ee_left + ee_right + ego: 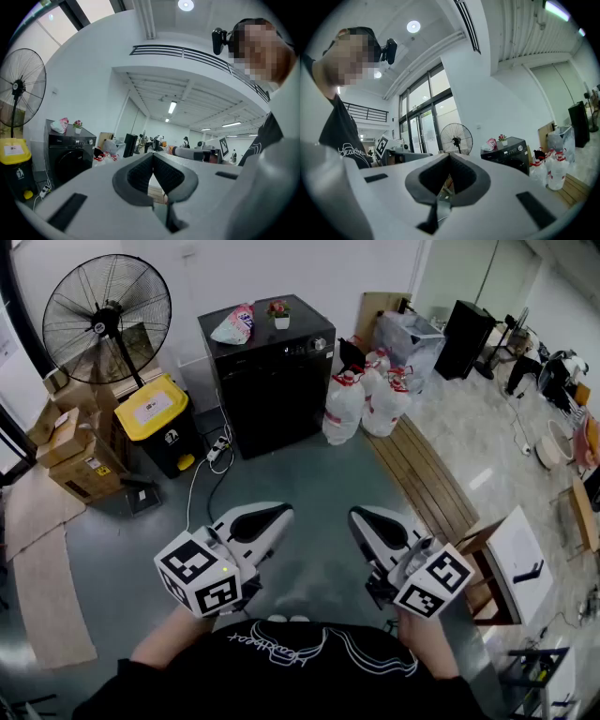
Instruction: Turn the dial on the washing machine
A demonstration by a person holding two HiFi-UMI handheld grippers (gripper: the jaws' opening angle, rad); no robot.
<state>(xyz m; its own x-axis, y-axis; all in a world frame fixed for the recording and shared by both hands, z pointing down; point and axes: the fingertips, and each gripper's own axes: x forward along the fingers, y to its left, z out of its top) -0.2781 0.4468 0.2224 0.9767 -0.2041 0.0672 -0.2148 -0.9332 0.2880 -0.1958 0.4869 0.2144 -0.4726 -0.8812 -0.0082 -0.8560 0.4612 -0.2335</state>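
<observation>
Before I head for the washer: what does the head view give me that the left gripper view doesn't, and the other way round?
Head view only: the left gripper seen from above with its marker cube, and the brown sheets lying on the floor.
Left gripper view only: the machine's round door, a ceiling light, and that gripper's jaws closed together with nothing between them.
Both: the washing machine with its dial, the fan and the yellow bin.
</observation>
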